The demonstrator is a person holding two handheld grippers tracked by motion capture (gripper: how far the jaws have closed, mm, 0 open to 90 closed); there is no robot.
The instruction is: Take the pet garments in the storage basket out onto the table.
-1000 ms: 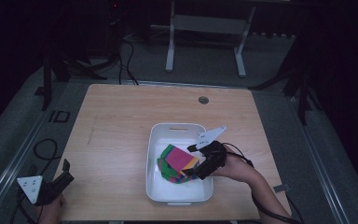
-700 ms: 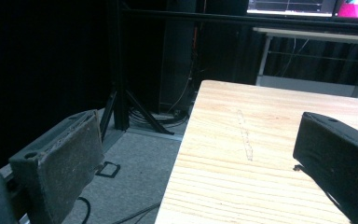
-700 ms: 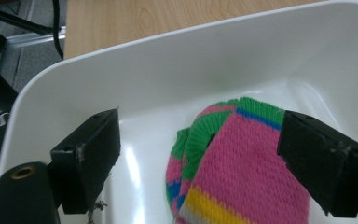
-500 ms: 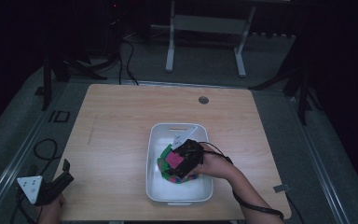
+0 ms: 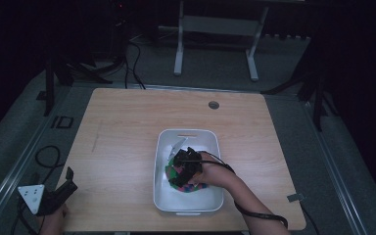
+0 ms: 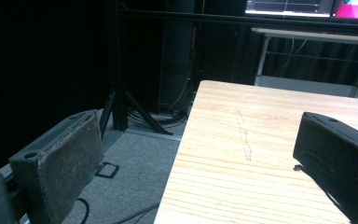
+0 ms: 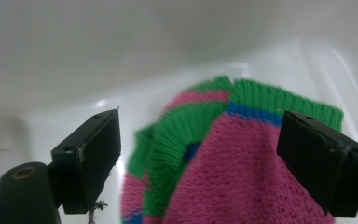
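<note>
A white plastic tub sits on the wooden table, toward its near edge. Inside lies a knitted cloth in pink, green and blue stripes. My right gripper is down inside the tub, over the cloth; its jaws stand wide apart with the knit's green edge between them, not pinched. My left gripper hangs off the table's near-left corner, open and empty, its jaws on either side of the table's edge.
The tub's white wall rises close beyond the right gripper. The wooden tabletop has a round cable hole at the back. Dark floor, cables and metal frame legs surround the table.
My right gripper has moved left and down into the tub, from above its right rim to right over the knitted cloth. The left gripper has stayed still.
</note>
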